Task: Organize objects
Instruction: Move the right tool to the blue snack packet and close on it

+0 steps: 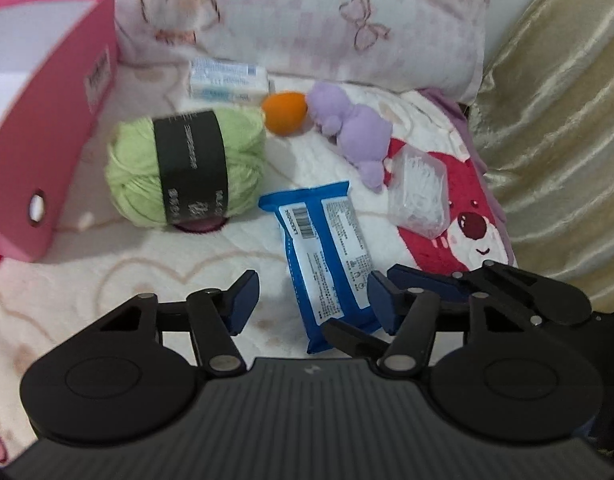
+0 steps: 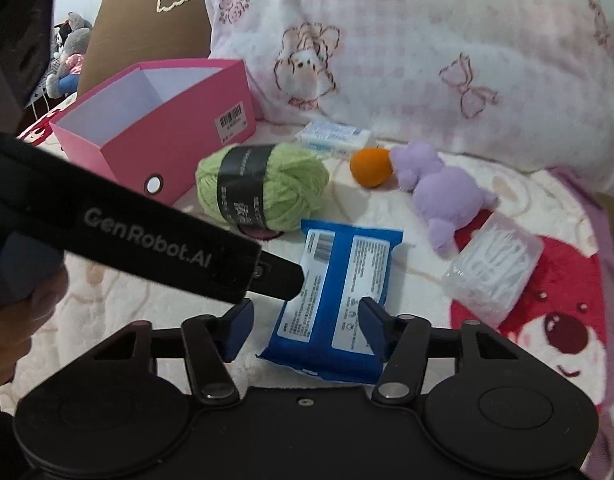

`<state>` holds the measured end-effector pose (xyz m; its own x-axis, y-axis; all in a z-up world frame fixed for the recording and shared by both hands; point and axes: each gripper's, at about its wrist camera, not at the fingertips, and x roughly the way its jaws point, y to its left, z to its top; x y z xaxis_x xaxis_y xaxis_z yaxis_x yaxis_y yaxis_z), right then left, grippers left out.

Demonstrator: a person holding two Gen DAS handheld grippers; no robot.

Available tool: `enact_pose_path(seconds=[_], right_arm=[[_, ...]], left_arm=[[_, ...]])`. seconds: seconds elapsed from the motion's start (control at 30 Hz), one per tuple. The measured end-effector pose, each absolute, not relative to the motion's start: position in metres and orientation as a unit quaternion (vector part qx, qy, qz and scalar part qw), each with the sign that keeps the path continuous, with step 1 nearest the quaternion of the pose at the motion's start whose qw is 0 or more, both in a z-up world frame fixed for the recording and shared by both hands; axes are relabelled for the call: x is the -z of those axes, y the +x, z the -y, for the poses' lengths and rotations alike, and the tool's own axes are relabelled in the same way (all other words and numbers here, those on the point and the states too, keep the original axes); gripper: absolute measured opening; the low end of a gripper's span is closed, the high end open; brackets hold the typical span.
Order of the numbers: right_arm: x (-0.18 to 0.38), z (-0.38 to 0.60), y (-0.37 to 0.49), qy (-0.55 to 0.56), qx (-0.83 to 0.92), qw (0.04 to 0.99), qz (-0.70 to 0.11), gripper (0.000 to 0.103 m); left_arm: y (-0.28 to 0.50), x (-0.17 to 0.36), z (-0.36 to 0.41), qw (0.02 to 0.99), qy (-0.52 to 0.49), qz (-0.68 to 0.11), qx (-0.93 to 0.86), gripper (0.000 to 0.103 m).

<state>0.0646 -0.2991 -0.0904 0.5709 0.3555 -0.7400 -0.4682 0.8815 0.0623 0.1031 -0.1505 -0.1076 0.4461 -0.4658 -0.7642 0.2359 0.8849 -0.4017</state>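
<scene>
A blue wipes pack (image 1: 327, 256) lies label-up on the white blanket, between the fingers of both grippers. My left gripper (image 1: 311, 302) stands open around its near end: the right pad is at the pack's edge and the left pad is clear of it. In the right wrist view my right gripper (image 2: 307, 328) is open too, its right finger over the blue pack (image 2: 339, 292) and its left finger just apart from it. The left gripper's finger (image 2: 279, 280) reaches in from the left and touches the pack.
A green yarn ball (image 1: 187, 168), an orange ball (image 1: 285, 114), a purple plush (image 1: 355, 136), a clear swab box (image 1: 419, 196) and a white packet (image 1: 227, 80) lie beyond. An open pink box (image 2: 155, 128) stands left. The pillow (image 2: 427, 60) closes the back.
</scene>
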Motion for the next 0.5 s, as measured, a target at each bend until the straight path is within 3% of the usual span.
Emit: enact_pose_path(seconds=[0.23,0.5], right_arm=[[0.112,0.306,0.079,-0.068,-0.197,0.879,-0.429,0.063],[0.119,0.308,0.086,-0.034,-0.205,0.877,-0.433,0.068]], left_arm=[[0.117,0.133,0.156,0.842,-0.133,-0.474,0.22,0.037],[0.122,0.156,0.154,0.834,-0.155,-0.486,0.21,0.028]])
